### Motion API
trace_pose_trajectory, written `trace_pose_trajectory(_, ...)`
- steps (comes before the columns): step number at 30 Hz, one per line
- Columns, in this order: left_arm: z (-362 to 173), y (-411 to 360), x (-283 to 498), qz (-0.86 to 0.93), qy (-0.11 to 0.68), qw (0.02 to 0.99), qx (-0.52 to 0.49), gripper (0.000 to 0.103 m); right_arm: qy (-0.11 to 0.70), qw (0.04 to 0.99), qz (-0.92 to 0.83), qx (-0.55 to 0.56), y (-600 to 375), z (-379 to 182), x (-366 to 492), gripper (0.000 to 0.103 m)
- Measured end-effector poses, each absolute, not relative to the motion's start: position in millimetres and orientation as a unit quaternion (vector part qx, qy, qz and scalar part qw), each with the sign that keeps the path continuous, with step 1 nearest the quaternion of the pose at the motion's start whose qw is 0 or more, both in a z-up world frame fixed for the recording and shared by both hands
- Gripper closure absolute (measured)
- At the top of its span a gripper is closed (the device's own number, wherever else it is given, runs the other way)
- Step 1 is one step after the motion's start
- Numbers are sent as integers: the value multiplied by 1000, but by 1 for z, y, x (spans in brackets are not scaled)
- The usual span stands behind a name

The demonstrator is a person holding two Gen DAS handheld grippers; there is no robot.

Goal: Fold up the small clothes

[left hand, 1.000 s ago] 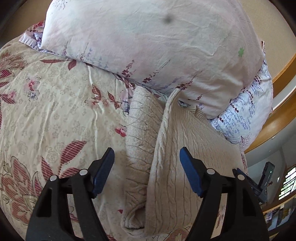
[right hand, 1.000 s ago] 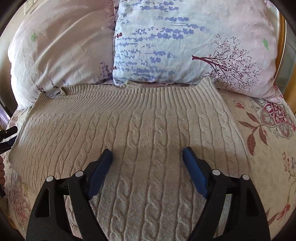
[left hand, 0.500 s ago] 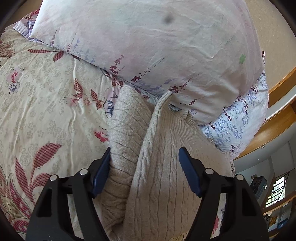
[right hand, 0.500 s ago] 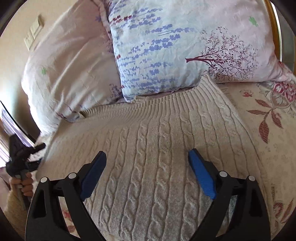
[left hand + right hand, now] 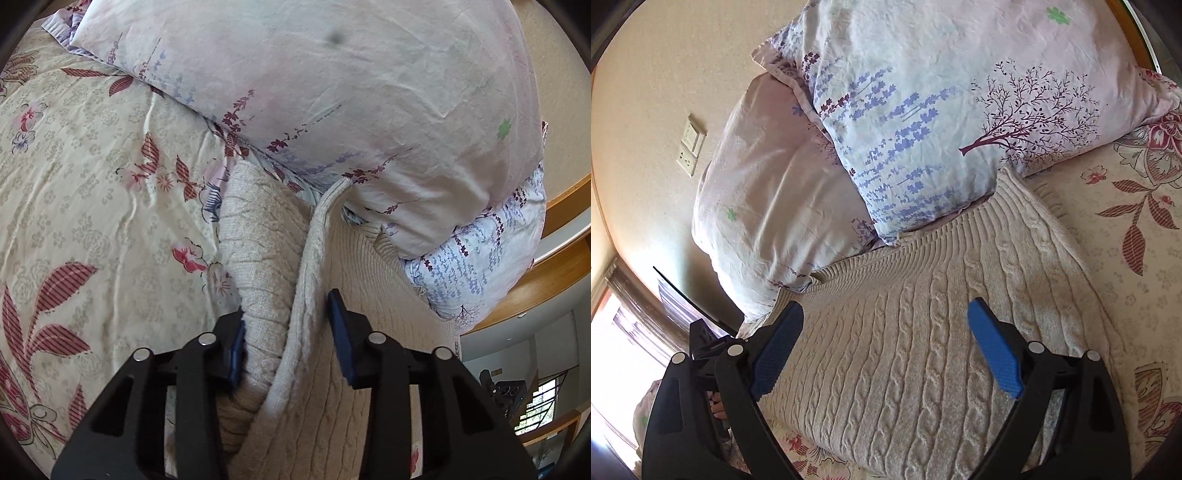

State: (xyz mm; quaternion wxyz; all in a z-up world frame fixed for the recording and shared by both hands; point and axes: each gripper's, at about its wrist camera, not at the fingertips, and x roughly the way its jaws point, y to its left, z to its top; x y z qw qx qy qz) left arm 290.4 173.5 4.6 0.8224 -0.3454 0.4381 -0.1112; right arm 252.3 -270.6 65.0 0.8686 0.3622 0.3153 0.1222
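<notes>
- While its blue pads pinch the folded side edge of the cream cable-knit sweater (image 5: 258,266), the left gripper (image 5: 286,332) sits low.
- Right gripper (image 5: 886,343) hovers over the knit — jaws wide apart.
- Sweater lies on the floral bedspread (image 5: 74,177), against lavender-print pillows (image 5: 923,110).

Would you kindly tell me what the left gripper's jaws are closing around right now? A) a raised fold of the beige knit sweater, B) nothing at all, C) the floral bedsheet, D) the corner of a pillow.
A: the left gripper has both blue pads pressed against a raised fold of the beige cable-knit sweater.
</notes>
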Motion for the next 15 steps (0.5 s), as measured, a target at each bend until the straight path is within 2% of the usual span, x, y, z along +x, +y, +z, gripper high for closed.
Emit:
trace_pose_trajectory(4,9,169,287,-120,422,820,-367,79,299,876,114,362,-276,70,245,11)
trace_pose_trajectory(8,31,155,280,-152,397,817,-388,80,265,885,102,369,-289,77,237,11)
trace_pose_trajectory(15,73,85,276,-233,368,811,-391,82,235,880,80,404,-314,76,230,11)
